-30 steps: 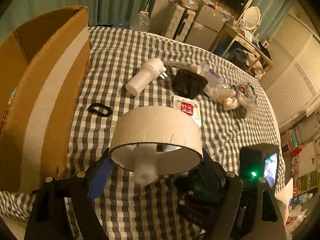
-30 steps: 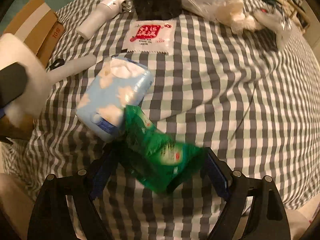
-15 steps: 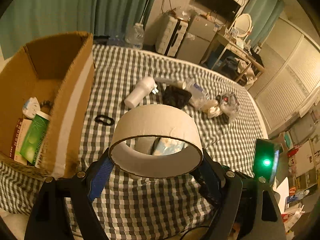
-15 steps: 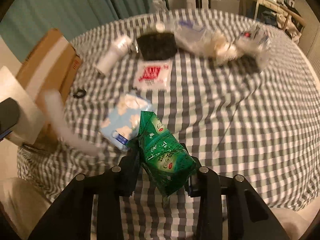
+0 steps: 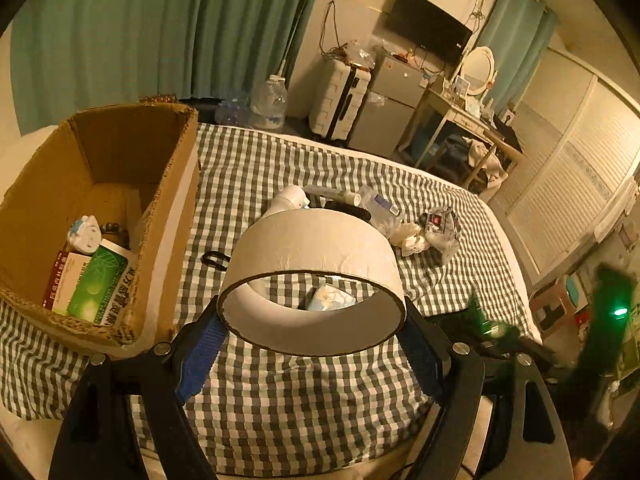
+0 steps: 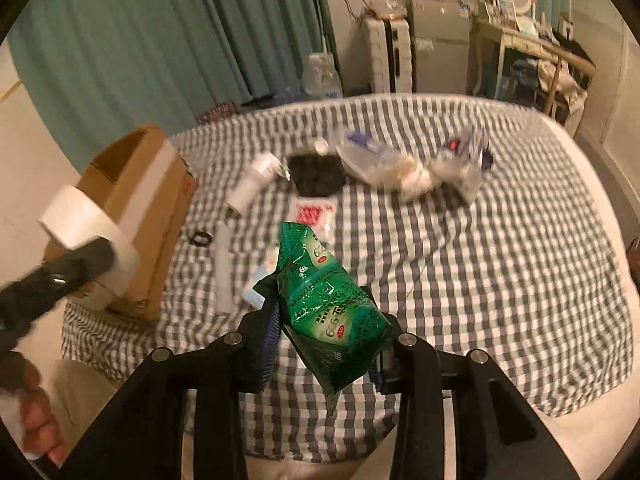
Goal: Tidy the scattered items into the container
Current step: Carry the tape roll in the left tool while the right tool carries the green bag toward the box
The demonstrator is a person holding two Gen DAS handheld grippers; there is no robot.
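My left gripper [image 5: 312,320] pinches the tape roll [image 5: 316,256] right of the cardboard box [image 5: 168,184]; only its camera shows items inside. My right gripper [image 6: 326,344] clamps the green packet [image 6: 324,300] above the bed [image 6: 480,260].

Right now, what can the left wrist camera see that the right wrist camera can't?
Only the left wrist view looks inside the cardboard box: a green-and-white packet and a small white thing lie there. Only the right wrist view shows the green snack bag held by the right gripper, and the red-and-white sachet. Both show the tape roll in the left gripper, the white bottle, the black hair tie and the checkered cloth.
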